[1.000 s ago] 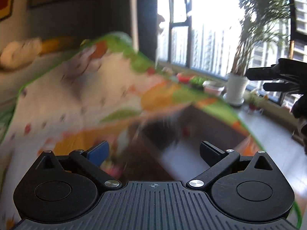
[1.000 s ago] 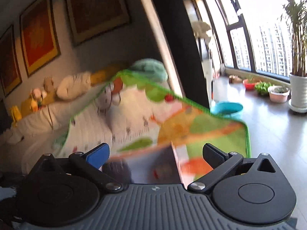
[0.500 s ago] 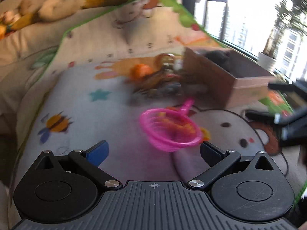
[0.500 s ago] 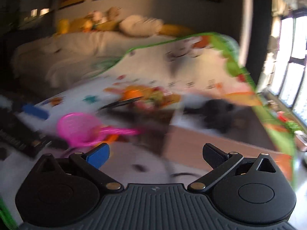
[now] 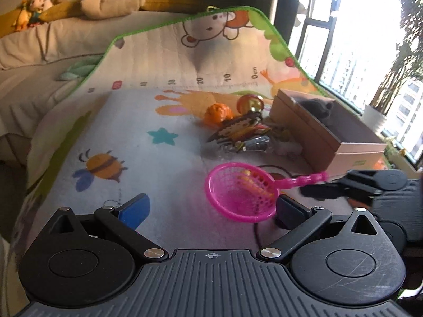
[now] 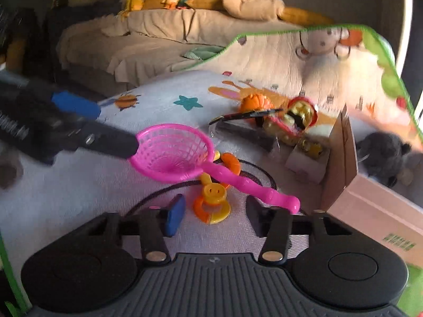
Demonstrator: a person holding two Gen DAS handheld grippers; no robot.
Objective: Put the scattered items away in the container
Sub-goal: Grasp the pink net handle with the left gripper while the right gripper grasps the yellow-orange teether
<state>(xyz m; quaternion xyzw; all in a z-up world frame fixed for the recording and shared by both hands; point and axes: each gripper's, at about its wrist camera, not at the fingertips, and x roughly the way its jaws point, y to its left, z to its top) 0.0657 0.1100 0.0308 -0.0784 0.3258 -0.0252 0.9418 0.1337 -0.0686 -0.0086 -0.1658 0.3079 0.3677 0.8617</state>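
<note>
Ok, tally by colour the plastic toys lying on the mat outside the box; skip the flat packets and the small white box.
Pink: 1, the net scoop
Orange: 1, the round toy
Orange and yellow: 1, the ring toy
Red and gold: 1, the shiny toy
Total: 4

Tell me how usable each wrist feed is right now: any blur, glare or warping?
Left wrist: sharp on the pink net, window blown out white, right gripper smeared; fisheye bends the play mat. Right wrist: soft motion blur throughout, left gripper streaked, cardboard box rim fuzzy.
</note>
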